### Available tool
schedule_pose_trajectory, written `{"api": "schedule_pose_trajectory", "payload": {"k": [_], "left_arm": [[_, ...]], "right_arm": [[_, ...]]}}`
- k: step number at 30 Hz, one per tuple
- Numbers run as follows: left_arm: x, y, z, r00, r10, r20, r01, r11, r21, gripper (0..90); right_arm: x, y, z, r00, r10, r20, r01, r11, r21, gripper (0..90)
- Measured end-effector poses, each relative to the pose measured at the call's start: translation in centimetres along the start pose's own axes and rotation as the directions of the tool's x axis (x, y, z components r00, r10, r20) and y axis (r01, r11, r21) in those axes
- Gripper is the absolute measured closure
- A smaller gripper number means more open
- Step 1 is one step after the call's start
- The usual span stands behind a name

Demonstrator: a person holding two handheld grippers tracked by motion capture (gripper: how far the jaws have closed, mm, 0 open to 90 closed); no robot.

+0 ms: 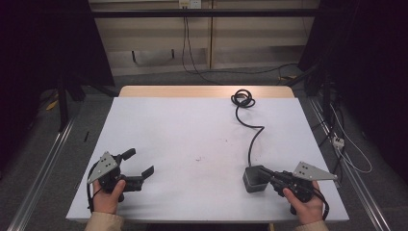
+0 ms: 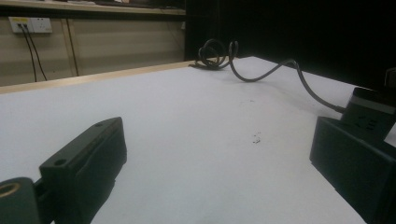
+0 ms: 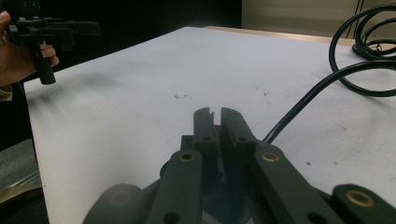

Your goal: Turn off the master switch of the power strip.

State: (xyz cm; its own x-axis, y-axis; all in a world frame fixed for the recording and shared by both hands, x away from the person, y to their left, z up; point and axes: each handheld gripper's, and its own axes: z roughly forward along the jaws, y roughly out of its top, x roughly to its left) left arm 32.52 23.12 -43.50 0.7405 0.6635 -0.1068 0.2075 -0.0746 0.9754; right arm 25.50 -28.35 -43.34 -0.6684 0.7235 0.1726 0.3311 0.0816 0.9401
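Two black jaws of the right gripper (image 3: 215, 114) fill the foreground of the right gripper view, drawn almost together with only a thin slit between their tips. From the high view the right gripper (image 1: 262, 172) sits at the near right of the white table (image 1: 192, 130), its jaws reaching over the top of a small dark power block (image 1: 254, 180). Whether the tips actually pinch a part of the block, or merely rest clenched above it, cannot be told, since the jaws hide the contact. A black cable (image 1: 252, 137) runs from the block toward the far edge and ends in a loose coil (image 1: 243, 98).

At the near left, the left gripper (image 1: 139, 167) is held in the person's left hand (image 1: 107, 195), jaws spread wide and holding nothing, well apart from the block. Its own view shows the block (image 2: 366, 114) off to the side with the cable (image 2: 275, 70) curving away behind.

The step in hand looks like securing the block with the right gripper. The next move probably calls for lifting or dragging the block gently, with care that the trailing cable follows without snagging, while the left gripper comes across to take the cable or steady the coil.
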Motion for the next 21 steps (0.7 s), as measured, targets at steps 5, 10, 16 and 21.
{"api": "schedule_pose_trajectory", "payload": {"k": [5,10,16,21], "left_arm": [[-0.02,0.00,0.00,1.0000,0.002,0.000,-0.002,1.0000,0.001,3.7],[-0.02,-0.01,0.01,1.0000,0.001,0.000,-0.001,1.0000,0.001,3.7],[-0.06,-0.01,0.02,1.0000,-0.001,-0.001,0.001,1.0000,0.002,3.7],[-0.02,-0.02,0.01,1.0000,-0.001,-0.001,0.001,1.0000,0.002,3.7]], "right_arm": [[-0.05,0.03,-0.04,0.9999,0.007,-0.007,-0.007,1.000,0.005,89.1],[-0.06,0.09,-0.04,0.9999,0.006,-0.014,-0.006,1.000,0.013,90.0],[-0.01,0.15,-0.04,0.9998,0.002,-0.022,-0.002,1.000,0.020,90.0],[-0.02,0.13,0.00,0.9996,-0.009,-0.028,0.009,1.000,0.024,90.0]]}}
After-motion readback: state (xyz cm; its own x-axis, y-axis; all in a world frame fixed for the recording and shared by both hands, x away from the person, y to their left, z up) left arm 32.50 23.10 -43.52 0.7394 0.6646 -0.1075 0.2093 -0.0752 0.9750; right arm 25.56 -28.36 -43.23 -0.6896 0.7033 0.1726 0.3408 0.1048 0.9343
